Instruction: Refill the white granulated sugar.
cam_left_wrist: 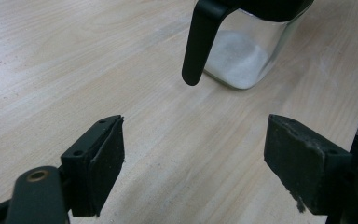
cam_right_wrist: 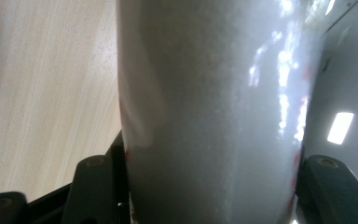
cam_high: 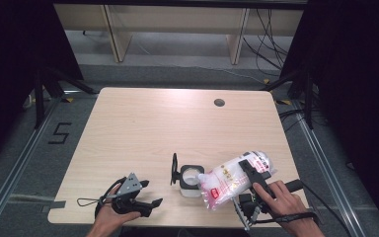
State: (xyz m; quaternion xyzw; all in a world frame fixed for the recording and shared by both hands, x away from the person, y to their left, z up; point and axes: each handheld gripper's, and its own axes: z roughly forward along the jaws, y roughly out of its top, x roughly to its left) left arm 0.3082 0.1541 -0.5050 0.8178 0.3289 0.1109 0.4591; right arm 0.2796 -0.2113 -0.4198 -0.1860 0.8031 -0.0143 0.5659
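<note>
A clear plastic bag (cam_high: 227, 181) of white granules with red print lies tilted, its lower end over the mouth of a small glass jar (cam_high: 191, 186). My right gripper (cam_high: 252, 171) is shut on the bag's upper half; in the right gripper view the bag (cam_right_wrist: 205, 93) sits between both black jaws. The jar (cam_left_wrist: 242, 56) holds a layer of white granules, and its black lid (cam_high: 174, 169) stands flipped open to the left. My left gripper (cam_high: 153, 204) rests near the table's front edge, left of the jar. It is open (cam_left_wrist: 196, 149) and holds nothing, pointing at the jar.
The light wooden table (cam_high: 143, 123) has a round cable hole (cam_high: 219, 102) at the back right. The jar and bag sit close to the front edge. Dark frames stand on the floor at both sides, with a taped "5" (cam_high: 59, 133) at the left.
</note>
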